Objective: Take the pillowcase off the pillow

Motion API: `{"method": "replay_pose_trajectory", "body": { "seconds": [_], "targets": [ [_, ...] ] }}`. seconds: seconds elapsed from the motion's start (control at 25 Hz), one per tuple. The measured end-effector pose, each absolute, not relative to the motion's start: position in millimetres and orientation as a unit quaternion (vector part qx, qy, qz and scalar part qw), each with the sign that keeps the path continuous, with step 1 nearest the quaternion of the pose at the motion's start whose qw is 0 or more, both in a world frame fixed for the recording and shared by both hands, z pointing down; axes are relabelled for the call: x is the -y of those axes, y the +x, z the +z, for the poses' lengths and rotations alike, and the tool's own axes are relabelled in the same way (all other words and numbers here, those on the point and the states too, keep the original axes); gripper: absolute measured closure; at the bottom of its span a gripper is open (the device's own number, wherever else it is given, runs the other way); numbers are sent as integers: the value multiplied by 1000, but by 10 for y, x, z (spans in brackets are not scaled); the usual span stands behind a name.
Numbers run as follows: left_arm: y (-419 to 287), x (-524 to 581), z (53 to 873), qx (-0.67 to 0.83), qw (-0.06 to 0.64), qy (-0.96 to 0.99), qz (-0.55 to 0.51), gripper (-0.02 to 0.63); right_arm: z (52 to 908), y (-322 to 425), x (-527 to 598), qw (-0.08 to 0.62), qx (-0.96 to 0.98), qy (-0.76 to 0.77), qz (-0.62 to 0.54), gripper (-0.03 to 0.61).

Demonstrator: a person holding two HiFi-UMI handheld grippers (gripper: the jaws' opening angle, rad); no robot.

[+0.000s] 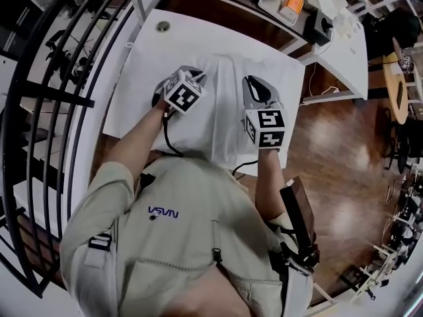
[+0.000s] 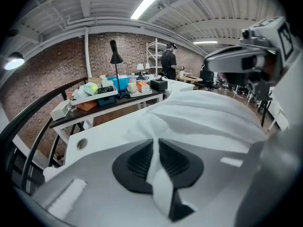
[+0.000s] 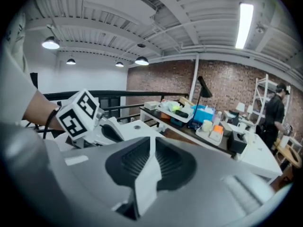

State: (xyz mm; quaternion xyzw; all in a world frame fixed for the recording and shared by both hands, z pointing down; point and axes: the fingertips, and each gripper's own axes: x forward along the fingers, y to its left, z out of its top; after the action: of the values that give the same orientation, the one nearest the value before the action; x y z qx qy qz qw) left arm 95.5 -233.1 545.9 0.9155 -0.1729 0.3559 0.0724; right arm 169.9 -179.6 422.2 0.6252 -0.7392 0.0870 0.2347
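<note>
The white fabric pillowcase [image 1: 221, 111] lies bunched in the middle of a white counter [image 1: 142, 65], straight ahead of the person at 12 o'clock in the head view. The pillow inside cannot be told apart from its cover.

The left gripper [image 2: 155, 145] sits at the pillowcase's 9 o'clock edge. Its ribbed black fingers [image 2: 137, 162] are pressed together on a narrow fold of the cloth, which runs out between them. The rest of the cover swells away toward 1 o'clock in the left gripper view.

The right gripper [image 3: 152, 144] is at about 3 o'clock of the bundle. Its fingers [image 3: 134, 162] also pinch a strip of the same white cloth, which hangs out below them. In the right gripper view the left gripper's marker cube shows at 9 o'clock.

A round grommet hole [image 1: 162, 26] is set in the counter at 11 o'clock. Beyond it stands a second counter [image 2: 113, 107] with trays, a blue box [image 2: 120, 82] and a black desk lamp [image 2: 115, 56] on it. A red brick wall [image 2: 42, 79] lies behind, and a person [image 2: 168, 65] stands far off at 12 o'clock.

A curved black metal railing [image 1: 51, 92] runs along 9 o'clock in the head view. A glossy wood floor [image 1: 337, 144] lies at 3 o'clock.
</note>
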Motion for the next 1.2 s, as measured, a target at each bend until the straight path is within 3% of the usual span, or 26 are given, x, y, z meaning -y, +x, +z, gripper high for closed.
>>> {"method": "replay_pose_trajectory", "body": {
  "seconds": [0.28,0.56,0.6,0.68,1.0,1.2],
  "targets": [
    [859,1849,5243,157,49,932,324,595,4612,1774,2248,286,748,585,127,428],
    [649,1510,4817,170,53,951,254,597,5041,1725,2348,396,724,539,168,399],
    [625,1490,4751,171,48,953,247,597,5064,1716,2329,408,722,535,165,414],
    [566,1481,4624,174,40,958,226,597,5014,1752,2337,422,714,541,141,571],
    [287,1561,4169,196,15,970,144,597,4664,2589,2265,382,649,643,143,572],
    [193,1787,4170,213,40,967,132,597,4605,3155,2033,357,596,701,159,572]
  ]
}}
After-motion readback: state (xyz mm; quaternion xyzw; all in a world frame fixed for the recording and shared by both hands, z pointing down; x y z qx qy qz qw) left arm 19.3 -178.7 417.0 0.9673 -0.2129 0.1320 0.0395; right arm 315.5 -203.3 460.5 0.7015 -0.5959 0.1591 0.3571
